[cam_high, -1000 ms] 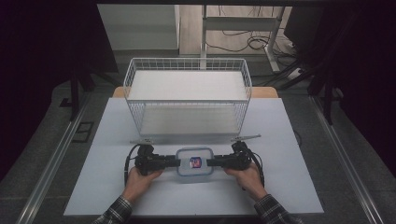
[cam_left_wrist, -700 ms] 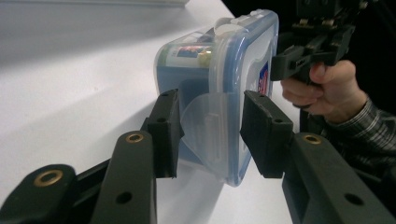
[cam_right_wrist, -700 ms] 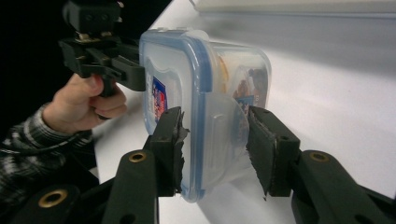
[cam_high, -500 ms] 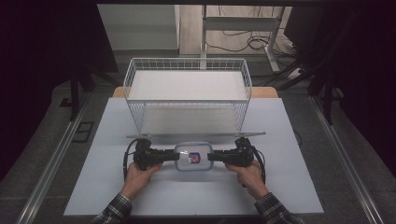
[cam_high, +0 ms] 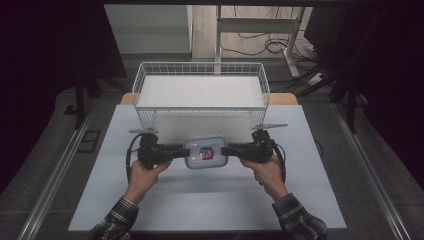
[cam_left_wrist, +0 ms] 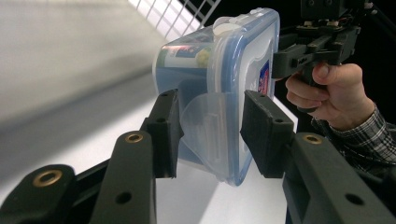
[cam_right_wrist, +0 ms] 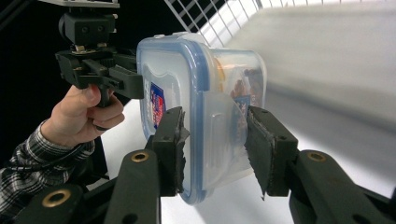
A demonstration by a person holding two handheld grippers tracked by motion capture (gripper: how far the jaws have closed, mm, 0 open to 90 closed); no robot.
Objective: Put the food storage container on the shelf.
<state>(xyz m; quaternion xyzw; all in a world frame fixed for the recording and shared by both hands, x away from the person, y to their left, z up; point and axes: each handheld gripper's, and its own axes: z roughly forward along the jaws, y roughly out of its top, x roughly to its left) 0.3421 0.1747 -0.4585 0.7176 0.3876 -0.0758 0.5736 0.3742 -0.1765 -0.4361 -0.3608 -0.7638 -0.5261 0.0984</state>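
The clear plastic box with a blue-rimmed snap lid [cam_high: 205, 153] hangs above the white tabletop [cam_high: 200, 200], just before the white wire basket [cam_high: 200, 95]. The left gripper [cam_high: 176, 150] and right gripper [cam_high: 233, 149] each pinch an end across the lid; those thin bendy latch flaps could let it slip or tip

Clear glossy plastic food container with blue-rimmed lid [cam_high: 206, 153], matt black plastic gripper jaws with rough worn pads [cam_right_wrist: 173, 140], white coated wire basket [cam_high: 201, 93], smooth matt white tabletop [cam_high: 200, 200], plaid cloth sleeves [cam_high: 299, 220]

lidded container [cam_high: 205, 153], two hand-held grippers, wire basket [cam_high: 200, 75]
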